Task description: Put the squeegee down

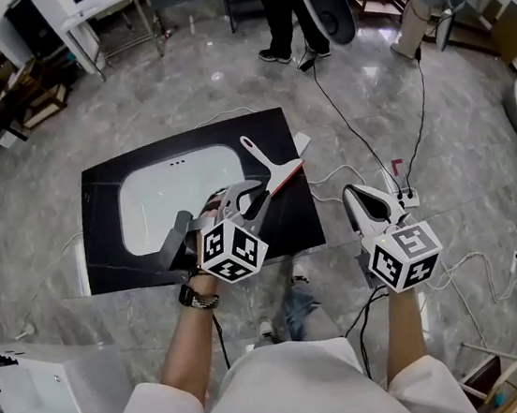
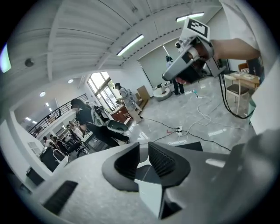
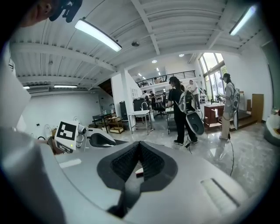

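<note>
the squeegee (image 1: 270, 163) lies on the black sink slab (image 1: 114, 258), just right of its white basin (image 1: 168, 203). the left gripper (image 1: 241, 196) hovers above the slab's near edge, and the right gripper (image 1: 361, 199) above the marble floor (image 1: 481, 171) beside it.

Floor (image 1: 134, 123) glossy marbled stone; black countertop (image 1: 294, 226) smooth; white sink (image 1: 159, 204) glossy; squeegee (image 1: 270, 163) plastic.

**Surroundings: Floor Area**

A black tabletop (image 1: 101, 233) lies flat on the grey marble floor (image 1: 436, 121), with a white basin (image 1: 169, 208) set into it. Right of the slab, a white power strip (image 1: 406, 196) rests on the floor. A black cable (image 1: 347, 123) runs from it toward the far side, where a person (image 1: 282, 9) in dark trousers stands. A white table (image 1: 105, 8) stands at far left. A white cabinet (image 1: 52, 393) sits at near left.
</note>
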A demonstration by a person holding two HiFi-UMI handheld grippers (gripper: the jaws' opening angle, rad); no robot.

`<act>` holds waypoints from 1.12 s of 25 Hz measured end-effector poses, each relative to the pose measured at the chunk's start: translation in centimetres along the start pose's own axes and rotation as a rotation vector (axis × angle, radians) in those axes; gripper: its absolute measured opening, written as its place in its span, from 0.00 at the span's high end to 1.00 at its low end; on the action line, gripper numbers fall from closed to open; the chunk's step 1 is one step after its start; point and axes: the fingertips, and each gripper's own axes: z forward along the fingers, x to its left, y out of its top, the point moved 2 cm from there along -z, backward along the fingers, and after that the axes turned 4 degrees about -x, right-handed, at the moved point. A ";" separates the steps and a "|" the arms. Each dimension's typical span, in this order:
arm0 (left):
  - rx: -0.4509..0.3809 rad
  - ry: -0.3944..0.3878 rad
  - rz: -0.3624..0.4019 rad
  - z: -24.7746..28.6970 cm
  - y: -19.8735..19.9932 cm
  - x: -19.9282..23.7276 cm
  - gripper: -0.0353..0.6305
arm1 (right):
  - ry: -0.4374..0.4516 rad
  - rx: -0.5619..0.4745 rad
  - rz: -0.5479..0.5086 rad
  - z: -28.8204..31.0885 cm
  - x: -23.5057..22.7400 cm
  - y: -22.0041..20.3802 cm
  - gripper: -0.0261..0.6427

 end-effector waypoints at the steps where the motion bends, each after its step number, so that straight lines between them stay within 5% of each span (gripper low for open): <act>1: -0.020 0.013 -0.014 -1.0 0.5 0.2 0.85 | 0.003 -0.009 -0.011 -0.3 0.8 0.3 0.95; 16: -0.302 0.130 -0.205 -14.7 6.7 0.0 0.90 | 0.005 -0.139 -0.161 -7.4 10.7 5.0 0.95; 28: -0.397 0.221 -0.281 -25.0 7.9 -0.2 0.94 | 0.056 -0.216 -0.236 -10.6 18.0 7.0 0.95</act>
